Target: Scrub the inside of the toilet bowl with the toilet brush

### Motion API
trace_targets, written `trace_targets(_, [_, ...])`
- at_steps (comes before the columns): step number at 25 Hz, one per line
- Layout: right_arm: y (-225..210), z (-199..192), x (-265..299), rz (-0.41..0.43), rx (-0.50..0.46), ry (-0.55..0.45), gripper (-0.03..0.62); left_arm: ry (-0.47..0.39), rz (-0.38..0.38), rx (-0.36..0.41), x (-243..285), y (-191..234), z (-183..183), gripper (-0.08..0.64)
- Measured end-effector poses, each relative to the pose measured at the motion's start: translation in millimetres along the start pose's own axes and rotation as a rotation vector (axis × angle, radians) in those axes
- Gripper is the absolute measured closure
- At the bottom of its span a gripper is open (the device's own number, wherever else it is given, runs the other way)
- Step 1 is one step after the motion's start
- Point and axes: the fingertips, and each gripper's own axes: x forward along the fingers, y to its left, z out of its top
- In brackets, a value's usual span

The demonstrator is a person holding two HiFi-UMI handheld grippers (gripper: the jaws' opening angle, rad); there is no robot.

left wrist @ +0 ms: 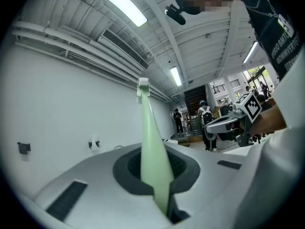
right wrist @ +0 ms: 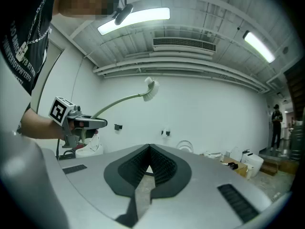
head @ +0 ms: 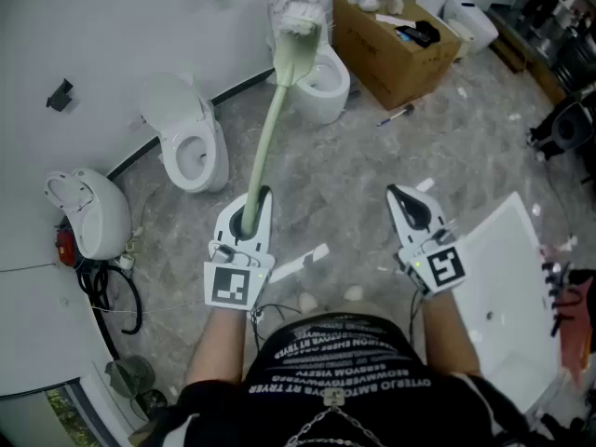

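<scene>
Between left tool (head: 251, 210) jaws — toilet brush (head: 272, 124) handle clamped | bristles raised

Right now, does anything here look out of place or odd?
Yes. The left gripper holds the toilet brush high in the air, in no bowl. A toilet at the left seems tipped over, and scraps litter the floor.

Pale green toilet brush (head: 270, 128), white toilet (head: 191, 142), brown box (head: 391, 59)

"How is the lighting looking?"

"Bright and even. Ceiling strip lights (left wrist: 121, 4) above the toilet brush (left wrist: 153, 171) are glaring white, casting only soft shadows."

"And sharpness?"

"Both gripper views are bulging, darkening at the corners; its handle is blurring near the lens."
</scene>
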Motion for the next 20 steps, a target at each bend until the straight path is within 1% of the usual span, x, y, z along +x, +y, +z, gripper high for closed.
trace_targets(8, [23.5, -0.4, 9.9, -0.007, 0.011, -0.01, 0.591, -0.013, -0.005, -0.017, -16.0, 16.4, -11.4, 0.558])
trace_targets(13, [34.7, 6.0, 7.3, -0.016, -0.022, -0.012, 0.591, 0.0, 0.001, -0.044, -31.8, 28.8, -20.9, 0.558])
trace_targets(17, [46.4, 9.2, 4.3, -0.022, 0.006, -0.01, 0.591, 0.011, 0.008, -0.076, -41.4, 38.3, -26.9, 0.558])
trace_targets(20, [51.3, 8.2, 1.8, -0.025, 0.004, -0.001, 0.591, 0.013, 0.005, -0.077, -47.5, 42.1, -29.0, 0.558])
